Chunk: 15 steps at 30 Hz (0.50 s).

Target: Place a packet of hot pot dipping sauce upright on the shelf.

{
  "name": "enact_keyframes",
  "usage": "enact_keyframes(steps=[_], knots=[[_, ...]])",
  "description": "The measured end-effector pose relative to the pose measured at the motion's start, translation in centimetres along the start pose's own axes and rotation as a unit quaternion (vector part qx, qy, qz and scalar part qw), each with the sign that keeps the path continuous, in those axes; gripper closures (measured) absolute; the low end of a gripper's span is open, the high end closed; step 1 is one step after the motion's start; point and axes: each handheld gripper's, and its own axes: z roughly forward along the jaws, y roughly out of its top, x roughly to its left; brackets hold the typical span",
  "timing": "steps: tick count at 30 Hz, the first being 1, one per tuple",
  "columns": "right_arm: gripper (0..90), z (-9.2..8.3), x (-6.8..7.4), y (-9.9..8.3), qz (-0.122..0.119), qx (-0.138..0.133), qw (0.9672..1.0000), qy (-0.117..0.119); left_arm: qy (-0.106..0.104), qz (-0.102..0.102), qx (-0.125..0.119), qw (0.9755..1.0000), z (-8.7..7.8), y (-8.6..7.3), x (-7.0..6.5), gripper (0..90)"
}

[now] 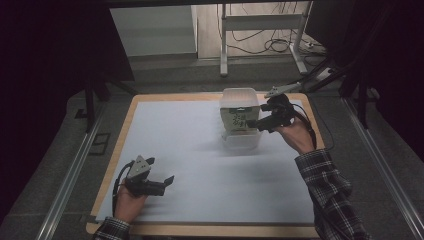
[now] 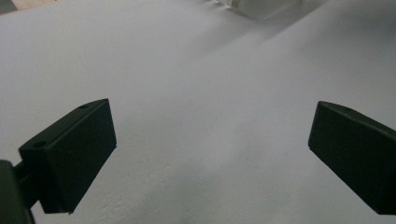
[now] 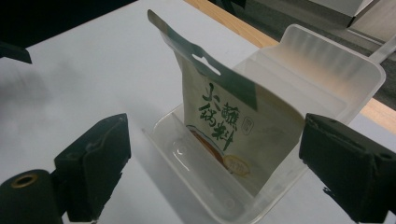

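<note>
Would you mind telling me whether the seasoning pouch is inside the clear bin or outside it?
Inside: the pouch stands upright in the clear bin, its lower edge below the rim.

High and right views share the bin [image 1: 241, 120].

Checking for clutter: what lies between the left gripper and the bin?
Nothing: in the high view, bare white sheet runs from the left gripper to the bin.
</note>
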Motion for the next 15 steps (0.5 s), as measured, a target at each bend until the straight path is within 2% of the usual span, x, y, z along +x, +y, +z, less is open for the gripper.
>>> enact_keyframes(steps=[15], knots=[[1.3, -1.0, 0.5, -2.1, 0.018, -0.022, 0.9996, -0.003, 0.002, 0.001, 0.002, 1.0, 0.0, 0.0, 0.0, 0.9]])
